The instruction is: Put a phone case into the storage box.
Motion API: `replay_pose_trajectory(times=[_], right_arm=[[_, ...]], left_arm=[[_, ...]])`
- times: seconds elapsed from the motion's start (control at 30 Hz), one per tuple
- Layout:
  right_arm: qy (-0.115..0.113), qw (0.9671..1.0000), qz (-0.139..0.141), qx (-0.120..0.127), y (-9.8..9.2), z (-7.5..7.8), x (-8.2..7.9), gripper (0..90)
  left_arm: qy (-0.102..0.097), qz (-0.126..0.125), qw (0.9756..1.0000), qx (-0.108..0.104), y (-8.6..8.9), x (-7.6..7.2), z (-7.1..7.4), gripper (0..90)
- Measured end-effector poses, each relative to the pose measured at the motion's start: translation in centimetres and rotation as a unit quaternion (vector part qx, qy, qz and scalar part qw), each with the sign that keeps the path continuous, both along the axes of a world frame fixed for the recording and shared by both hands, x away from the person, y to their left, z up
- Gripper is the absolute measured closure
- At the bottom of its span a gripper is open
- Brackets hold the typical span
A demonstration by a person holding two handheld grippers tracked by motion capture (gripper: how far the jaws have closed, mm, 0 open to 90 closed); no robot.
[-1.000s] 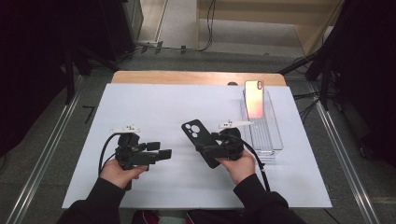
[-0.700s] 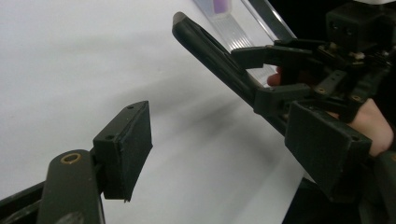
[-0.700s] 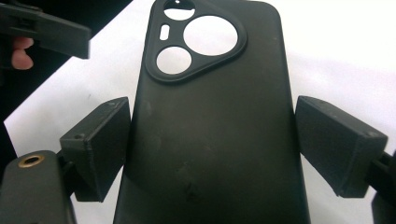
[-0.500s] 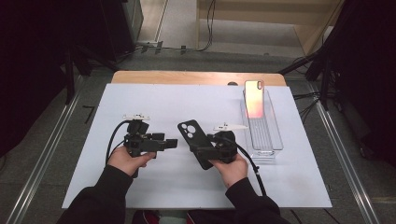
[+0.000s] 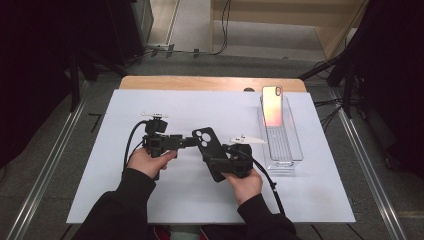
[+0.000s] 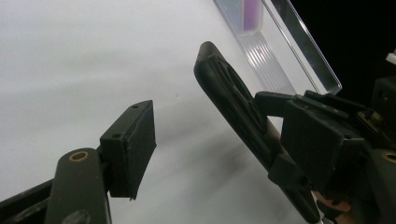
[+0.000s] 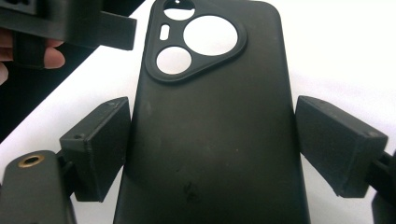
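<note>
Two grippers meet over the middle of the white table (image 5: 100, 150). Between the pads of the right gripper (image 7: 212, 144) sits a black phone case (image 7: 210, 135), back side to the camera, its camera cut-outs at the far end. The left pad lies against the case's edge; the right pad seems to stand a sliver off, so a firm clamp cannot be told, though the case is carried off the table, tilted up and away from the person. In the high view the case (image 5: 206, 145) slants from the right gripper (image 5: 220, 162) toward the table's middle, and the right hand (image 5: 242, 180) grips from below with the forearm coming in from the bottom edge.

Jaws of the left gripper (image 6: 210, 126) stand wide and have just been closing a little; the case's top end (image 6: 224, 93) lies between them without either pad pressing on it. From above, the left gripper (image 5: 187, 141) points level toward the right, its left hand (image 5: 147, 160) behind it.

Compared with a second ago, the left hand has travelled rightward to the case, while the right has barely shifted.

Farther right, a clear tray (image 5: 285, 150) holds a phone (image 5: 272, 105) leaning upright at its far end.
</note>
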State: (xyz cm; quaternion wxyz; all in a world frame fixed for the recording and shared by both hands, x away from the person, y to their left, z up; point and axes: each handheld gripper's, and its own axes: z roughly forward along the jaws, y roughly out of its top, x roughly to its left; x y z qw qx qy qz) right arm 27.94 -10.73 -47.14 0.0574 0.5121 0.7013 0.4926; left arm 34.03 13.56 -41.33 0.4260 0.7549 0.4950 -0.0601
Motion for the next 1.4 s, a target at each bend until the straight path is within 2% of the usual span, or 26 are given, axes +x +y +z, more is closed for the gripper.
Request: replay_pose_trajectory(times=[0.1, 0.27, 0.37, 0.47, 0.57, 0.7, 0.8, 1.0, 1.1, 1.13, 1.2, 1.3, 1.37, 1.4], right_arm=[[-0.005, 0.9999, -0.007, 0.008, 0.2, -0.2, -0.3, 11.9], [-0.019, 0.9995, -0.013, 0.021, 0.5, -0.3, -0.7, 11.9], [-0.028, 0.9992, -0.015, 0.024, 0.7, -0.3, -0.9, 11.9], [-0.034, 0.9988, -0.019, 0.029, 0.9, -0.3, -1.0, 11.9], [-0.037, 0.9986, -0.019, 0.033, 1.0, -0.4, -1.0, 11.9], [-0.044, 0.9981, -0.021, 0.038, 1.3, -0.4, -1.1, 11.9], [-0.046, 0.9978, -0.023, 0.043, 1.6, -0.4, -1.1, 11.9], [-0.045, 0.9982, -0.017, 0.036, 2.1, -0.9, -0.9, 11.6], [-0.055, 0.9979, -0.014, 0.031, 2.1, -0.9, -0.9, 11.2], [-0.064, 0.9975, -0.015, 0.027, 2.1, -0.9, -0.9, 11.0], [-0.074, 0.9971, -0.013, 0.016, 2.1, -0.7, -0.9, 10.6], [-0.069, 0.9975, 0.003, 0.013, 1.9, -0.6, -0.6, 9.9], [-0.067, 0.9976, 0.013, 0.006, 1.9, -0.4, -0.4, 0.0], [-0.077, 0.997, 0.006, 0.0, 1.9, -0.3, -0.4, 0.0]], left_arm=[[0.004, 0.011, 0.9999, 0.012, -0.6, 0.4, 0.2, 26.5], [0.016, 0.021, 0.9995, 0.016, -1.3, 1.0, 0.3, 30.9], [0.029, 0.029, 0.9991, 0.006, -1.5, 1.4, 0.3, 35.6], [0.034, 0.04, 0.9986, -0.003, -1.6, 1.6, 0.2, 42.2], [0.044, 0.046, 0.9977, -0.025, -1.6, 1.8, 0.1, 47.9], [0.049, 0.053, 0.9964, -0.044, -1.4, 1.9, 0.0, 61.4], [0.044, 0.058, 0.9958, -0.055, -1.2, 1.9, -0.2, 69.1], [0.049, 0.061, 0.9941, -0.074, -0.9, 1.8, -0.4, 73.4], [0.057, 0.066, 0.9924, -0.086, -0.7, 1.8, -0.3, 74.8], [0.061, 0.068, 0.9912, -0.096, -0.6, 1.8, -0.3, 75.2], [0.063, 0.065, 0.9903, -0.106, -0.5, 1.7, -0.2, 75.8], [0.058, 0.062, 0.9904, -0.109, -0.7, 1.6, 0.0, 76.7], [0.053, 0.06, 0.9921, -0.097, -0.8, 1.6, 0.2, 77.1], [0.051, 0.062, 0.9918, -0.099, -0.7, 1.5, 0.2, 77.1]])
